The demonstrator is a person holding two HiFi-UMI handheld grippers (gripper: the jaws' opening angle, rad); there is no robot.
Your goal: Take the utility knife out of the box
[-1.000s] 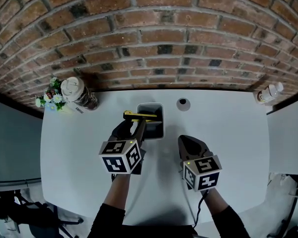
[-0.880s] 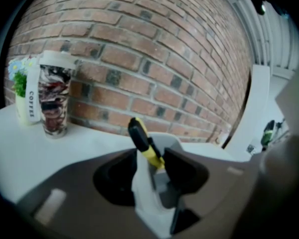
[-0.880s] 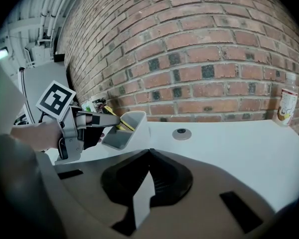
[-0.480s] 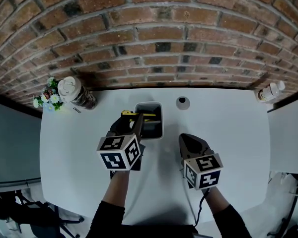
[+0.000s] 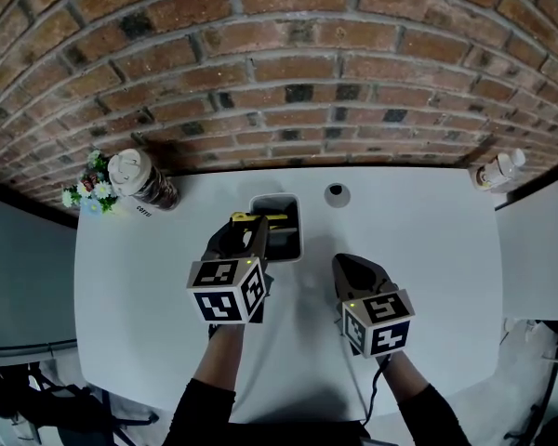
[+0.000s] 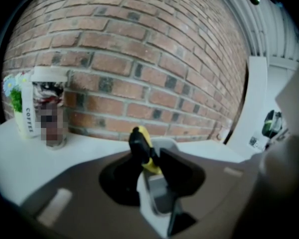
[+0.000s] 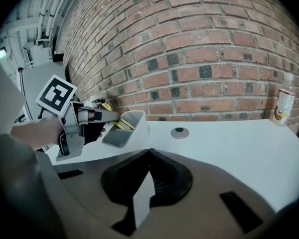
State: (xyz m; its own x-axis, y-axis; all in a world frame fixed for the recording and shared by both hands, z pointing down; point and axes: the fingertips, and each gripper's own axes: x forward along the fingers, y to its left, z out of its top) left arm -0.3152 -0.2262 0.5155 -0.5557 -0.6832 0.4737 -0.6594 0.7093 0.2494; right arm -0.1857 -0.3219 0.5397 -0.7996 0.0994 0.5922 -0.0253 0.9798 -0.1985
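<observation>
A yellow and black utility knife [image 5: 254, 218] sticks up out of the left side of a small grey box [image 5: 296, 223] at the middle of the white table. My left gripper [image 5: 252, 235] reaches to the box from the near side. Its jaws are closing with the knife [image 6: 142, 146] between them, above the box rim [image 6: 167, 144]; I see no firm press on it. The right gripper view shows the left gripper [image 7: 107, 116] beside the box [image 7: 133, 125] and the knife [image 7: 118, 124]. My right gripper [image 5: 353, 266] rests to the box's right, shut and empty [image 7: 149, 153].
A lidded coffee cup [image 5: 139, 177] and small flowers [image 5: 88, 189] stand at the back left against the brick wall. A round dark disc [image 5: 336, 193] lies right of the box. A small bottle [image 5: 498, 170] stands at the back right. The white table [image 5: 437, 249] stretches to the right.
The left gripper's jaws have drawn in round the knife at the box. Both hands have stayed almost where they were.
</observation>
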